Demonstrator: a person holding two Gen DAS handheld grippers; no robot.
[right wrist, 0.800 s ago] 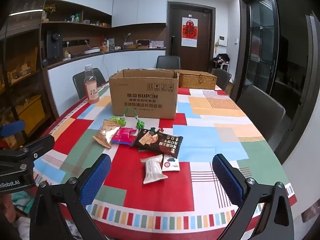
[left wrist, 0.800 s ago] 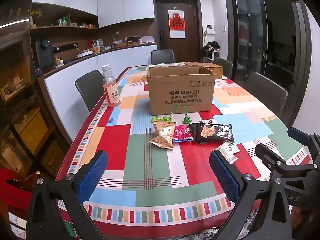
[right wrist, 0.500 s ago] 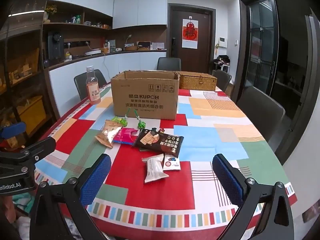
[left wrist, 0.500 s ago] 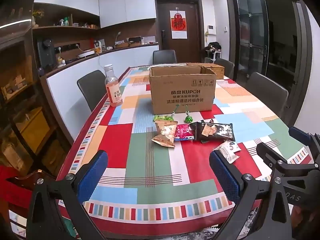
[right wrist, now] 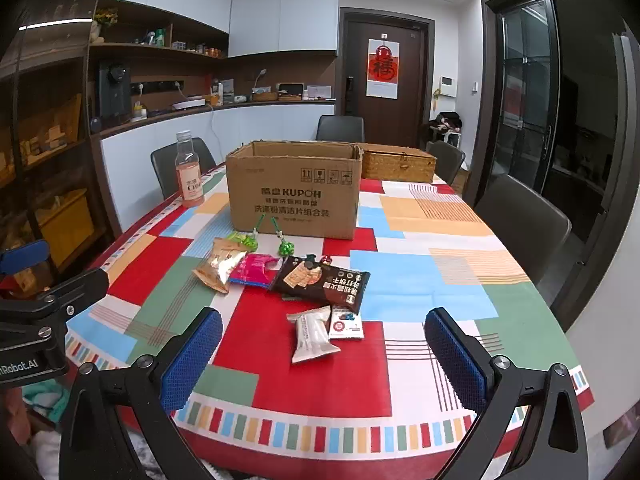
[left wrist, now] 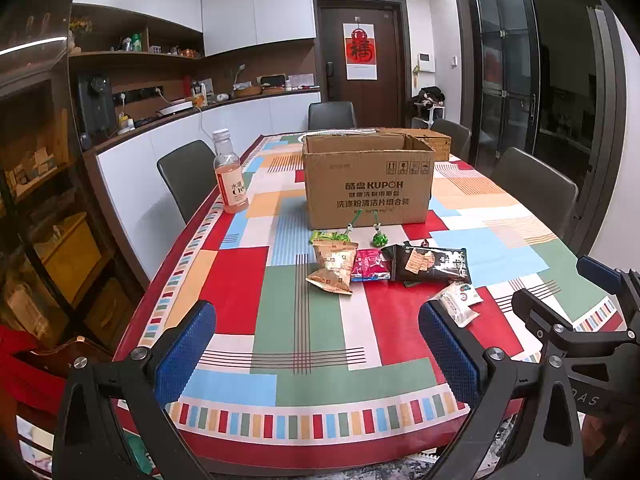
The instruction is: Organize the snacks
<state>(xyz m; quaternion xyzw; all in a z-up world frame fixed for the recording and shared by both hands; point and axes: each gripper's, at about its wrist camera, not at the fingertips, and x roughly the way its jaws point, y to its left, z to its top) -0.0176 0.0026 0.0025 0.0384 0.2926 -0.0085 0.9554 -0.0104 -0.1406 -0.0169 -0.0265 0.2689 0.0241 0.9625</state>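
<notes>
Two wrist views from the table's near end, tilted down, sharing it

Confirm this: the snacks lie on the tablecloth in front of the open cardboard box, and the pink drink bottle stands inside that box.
One detail is wrong. The pink drink bottle stands on the table off to the left of the cardboard box, near the table's edge, not inside it. The snacks do lie in front of the open box. The right wrist view shows it.
</notes>
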